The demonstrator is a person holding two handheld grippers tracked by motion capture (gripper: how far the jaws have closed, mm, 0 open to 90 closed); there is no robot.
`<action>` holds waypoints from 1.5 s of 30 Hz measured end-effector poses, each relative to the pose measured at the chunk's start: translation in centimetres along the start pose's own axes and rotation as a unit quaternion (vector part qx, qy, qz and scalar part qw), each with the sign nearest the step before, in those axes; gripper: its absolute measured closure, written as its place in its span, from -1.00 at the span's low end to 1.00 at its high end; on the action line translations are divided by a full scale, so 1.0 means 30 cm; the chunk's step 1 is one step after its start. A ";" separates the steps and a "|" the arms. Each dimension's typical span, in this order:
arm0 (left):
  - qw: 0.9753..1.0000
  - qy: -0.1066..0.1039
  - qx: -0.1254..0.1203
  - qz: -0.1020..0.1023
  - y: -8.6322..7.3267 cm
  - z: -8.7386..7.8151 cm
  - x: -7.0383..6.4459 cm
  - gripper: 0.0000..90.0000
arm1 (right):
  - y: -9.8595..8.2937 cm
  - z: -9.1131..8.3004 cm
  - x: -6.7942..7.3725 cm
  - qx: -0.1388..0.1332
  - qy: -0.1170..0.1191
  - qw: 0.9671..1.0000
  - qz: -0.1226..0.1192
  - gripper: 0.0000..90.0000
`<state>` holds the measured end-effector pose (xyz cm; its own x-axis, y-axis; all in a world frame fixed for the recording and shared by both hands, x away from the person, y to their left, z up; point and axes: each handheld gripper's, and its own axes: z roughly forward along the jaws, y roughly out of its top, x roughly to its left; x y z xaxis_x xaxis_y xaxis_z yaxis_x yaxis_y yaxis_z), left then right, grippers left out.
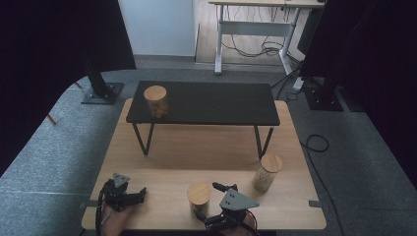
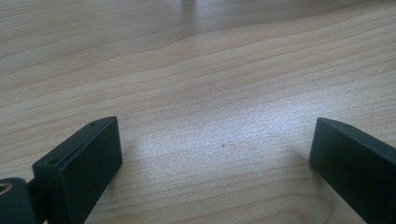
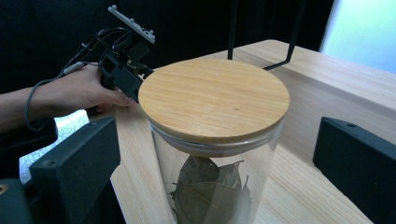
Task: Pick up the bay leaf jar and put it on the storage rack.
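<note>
A glass jar with a round wooden lid (image 1: 199,195) stands near the table's front edge; in the right gripper view the same jar (image 3: 214,95) holds dried leaves. My right gripper (image 1: 206,201) (image 3: 215,158) is open, one jaw on each side of the jar, a gap showing on both sides. My left gripper (image 1: 141,194) (image 2: 217,144) is open low over bare wood at the front left, nothing between its jaws. It also appears in the right gripper view as the left gripper (image 3: 122,70), held by a hand beyond the jar.
A low black bench (image 1: 216,101) stands on the wooden table (image 1: 196,147), with a second lidded jar (image 1: 155,101) at its left end. A third lidded jar (image 1: 268,172) stands at the right, close to my right gripper. Bench legs rise mid-table.
</note>
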<state>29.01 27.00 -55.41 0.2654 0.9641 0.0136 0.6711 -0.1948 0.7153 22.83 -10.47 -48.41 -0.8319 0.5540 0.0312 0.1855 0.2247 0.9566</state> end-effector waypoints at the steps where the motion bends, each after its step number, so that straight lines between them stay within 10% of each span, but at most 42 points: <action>1: 1.000 0.000 0.000 0.000 0.000 0.000 0.000 -0.95 | -0.002 0.004 0.000 0.000 0.001 1.000 0.001 -0.99; 45: 1.000 -0.002 0.001 0.004 -0.001 -0.002 0.001 -0.95 | -0.076 0.090 -0.009 0.016 0.010 1.000 0.002 -0.44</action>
<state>28.97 27.04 -55.39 0.2730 0.9619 0.0164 0.6709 -0.2025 0.7134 24.06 -8.96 -51.38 -0.8415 0.5387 0.0411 0.2055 0.2487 0.9465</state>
